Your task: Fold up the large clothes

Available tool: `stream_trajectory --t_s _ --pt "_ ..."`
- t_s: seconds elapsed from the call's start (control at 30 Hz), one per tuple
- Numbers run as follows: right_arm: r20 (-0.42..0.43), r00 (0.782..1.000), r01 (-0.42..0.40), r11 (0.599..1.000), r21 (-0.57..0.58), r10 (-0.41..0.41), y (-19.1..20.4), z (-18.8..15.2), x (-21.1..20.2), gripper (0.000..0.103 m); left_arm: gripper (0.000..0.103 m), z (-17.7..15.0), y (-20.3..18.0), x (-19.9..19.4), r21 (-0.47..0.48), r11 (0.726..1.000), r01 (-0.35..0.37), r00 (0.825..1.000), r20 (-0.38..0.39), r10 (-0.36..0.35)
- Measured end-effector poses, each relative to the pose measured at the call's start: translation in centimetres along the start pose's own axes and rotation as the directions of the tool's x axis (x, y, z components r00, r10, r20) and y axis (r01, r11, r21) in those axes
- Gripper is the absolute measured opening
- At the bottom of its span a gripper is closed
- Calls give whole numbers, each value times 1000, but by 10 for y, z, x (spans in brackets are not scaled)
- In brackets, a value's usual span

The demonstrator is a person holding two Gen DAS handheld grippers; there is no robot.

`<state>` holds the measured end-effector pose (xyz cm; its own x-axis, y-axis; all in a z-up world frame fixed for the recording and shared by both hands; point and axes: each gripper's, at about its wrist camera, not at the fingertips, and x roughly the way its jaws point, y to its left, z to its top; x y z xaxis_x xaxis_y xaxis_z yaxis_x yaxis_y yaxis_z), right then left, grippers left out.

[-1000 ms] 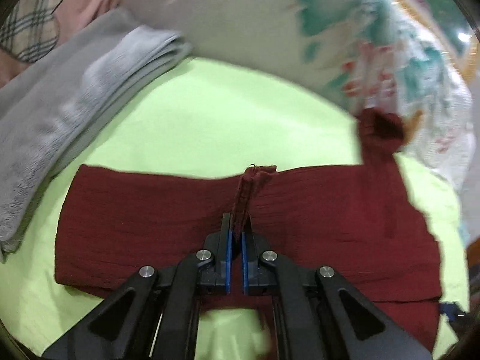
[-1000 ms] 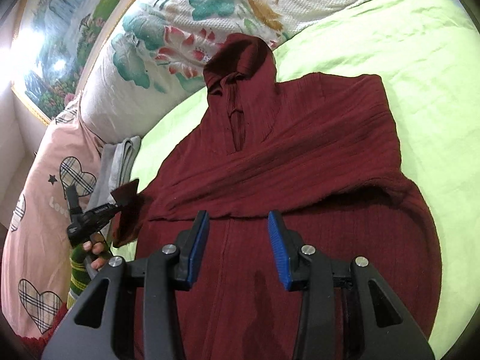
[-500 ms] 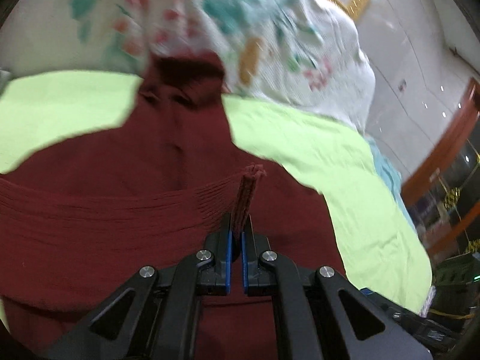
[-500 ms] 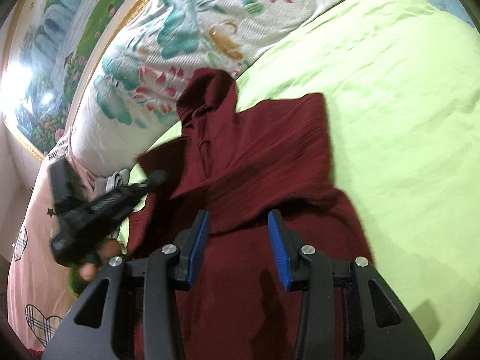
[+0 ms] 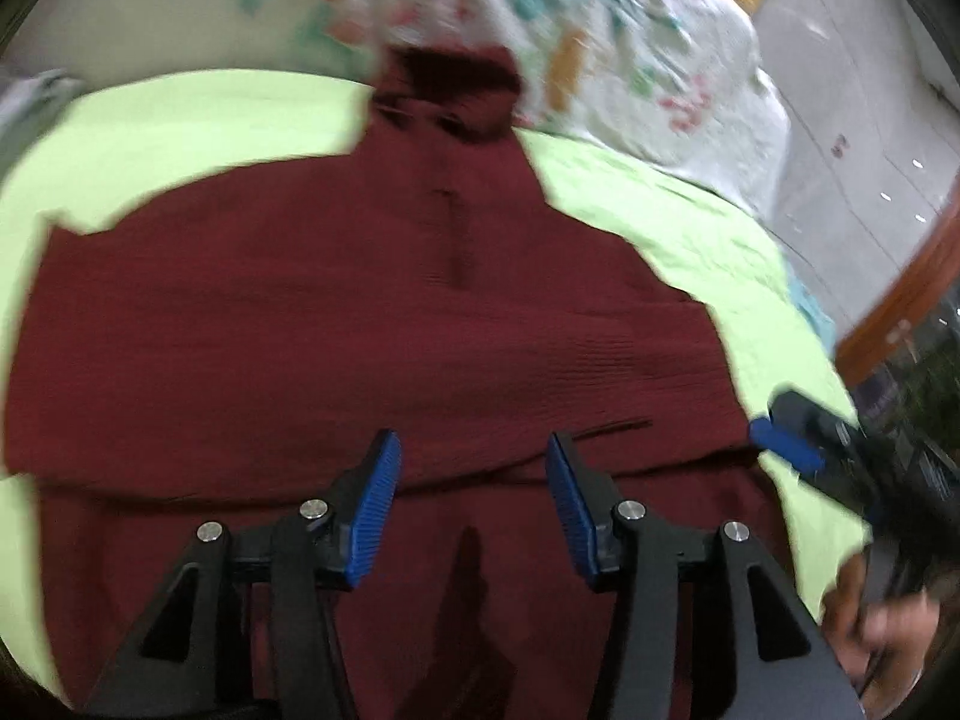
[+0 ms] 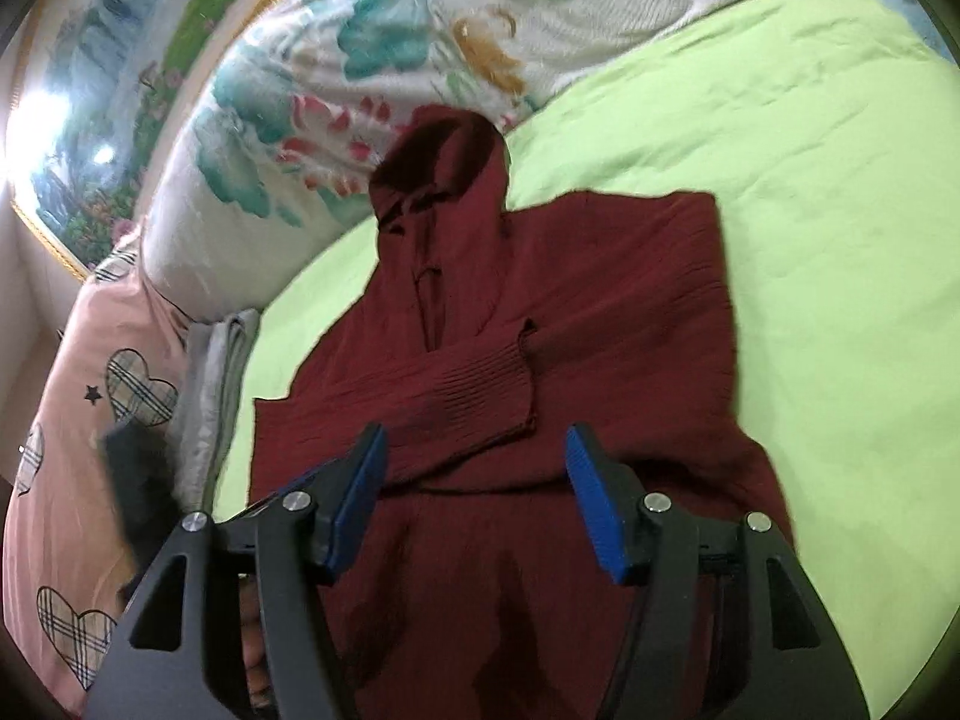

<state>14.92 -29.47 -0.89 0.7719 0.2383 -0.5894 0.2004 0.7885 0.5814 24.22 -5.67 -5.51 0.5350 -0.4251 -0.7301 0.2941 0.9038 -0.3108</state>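
Note:
A dark red knit hooded sweater (image 5: 360,324) lies flat on the light green bedsheet (image 5: 672,228), hood toward the pillows. Both sleeves are folded across its chest; the ribbed cuff (image 6: 480,384) of one lies on top in the right wrist view. My left gripper (image 5: 468,480) is open and empty, just above the sweater's lower body. My right gripper (image 6: 474,480) is open and empty above the sweater (image 6: 600,312), below the crossed sleeves. The right gripper also shows at the right edge of the left wrist view (image 5: 798,438).
A floral quilt (image 6: 384,72) lies bunched behind the hood. A folded grey cloth (image 6: 216,372) and a pink heart-print pillow (image 6: 90,408) lie to the left. The green sheet (image 6: 810,180) spreads to the right. The floor and a wooden frame (image 5: 900,288) lie beyond the bed.
My left gripper carried the sleeve cuff across the chest, then opened and let it go. The sleeve now lies folded over the sweater. The right gripper stayed open.

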Motion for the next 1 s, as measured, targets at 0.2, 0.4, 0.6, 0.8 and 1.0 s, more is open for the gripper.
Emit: stream_trajectory --t_s 0.2,0.4,0.6,0.8,1.0 --pt "-48 996 72 997 -38 -74 0 21 51 62 52 -22 104 -51 -146 948 -281 956 46 291" --pt "-132 982 128 990 -58 -134 6 27 106 6 52 -29 176 -42 -317 888 -334 939 -35 341" --pt "27 999 42 999 -33 -41 13 42 50 5 52 -5 176 -27 -276 890 -362 928 -21 371" --pt "26 989 144 989 -12 -144 -22 43 23 5 54 -2 187 -23 -313 885 -346 933 -15 360" --pt "14 979 202 979 3 -202 -36 30 30 5 54 -6 188 -28 -292 890 -351 932 -15 362"
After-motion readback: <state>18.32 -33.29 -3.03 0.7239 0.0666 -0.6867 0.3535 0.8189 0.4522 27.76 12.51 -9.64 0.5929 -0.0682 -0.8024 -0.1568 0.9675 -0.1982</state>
